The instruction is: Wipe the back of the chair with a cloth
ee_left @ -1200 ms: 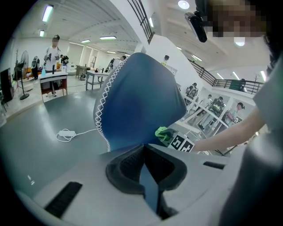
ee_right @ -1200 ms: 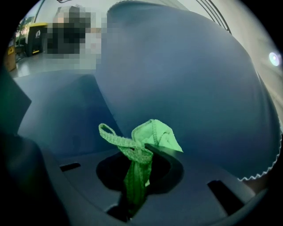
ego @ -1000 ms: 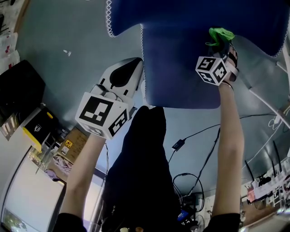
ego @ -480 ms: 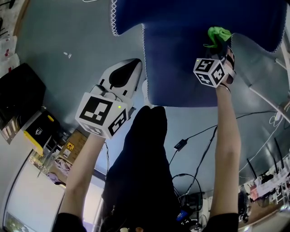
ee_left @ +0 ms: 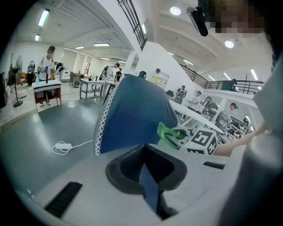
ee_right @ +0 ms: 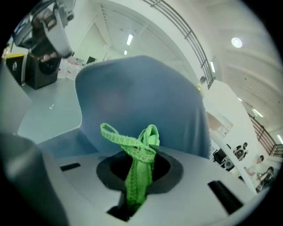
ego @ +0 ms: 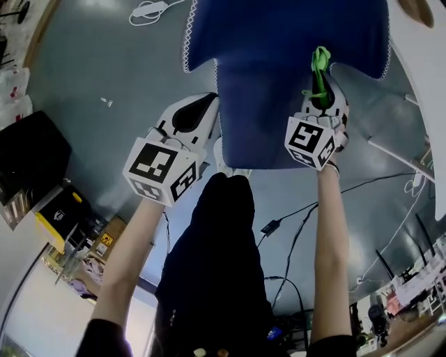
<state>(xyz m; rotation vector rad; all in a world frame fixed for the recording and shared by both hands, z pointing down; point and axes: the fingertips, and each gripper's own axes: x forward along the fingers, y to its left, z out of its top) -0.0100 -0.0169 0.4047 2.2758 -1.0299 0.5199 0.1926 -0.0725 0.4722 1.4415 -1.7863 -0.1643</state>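
Note:
The chair's back, under a blue cover (ego: 272, 84) with white stitched edges, fills the top of the head view. My right gripper (ego: 322, 94) is shut on a green cloth (ego: 320, 66), which it presses against the blue back near its right side. In the right gripper view the cloth (ee_right: 139, 172) sticks up from the closed jaws in front of the cover (ee_right: 141, 92). My left gripper (ego: 209, 104) sits at the cover's left edge. In the left gripper view a strip of blue fabric (ee_left: 150, 194) lies pinched between its jaws.
A white power strip (ego: 150, 10) lies on the grey floor beyond the chair. A black case (ego: 31, 150) and a yellow box (ego: 59, 206) stand at the left. Cables (ego: 300, 216) trail at the right, near white frame bars (ego: 397, 150) and a white table (ego: 425, 90).
The right gripper has slid the green cloth leftward and a little toward me across the blue back. The left gripper has kept its place at the cover's edge.

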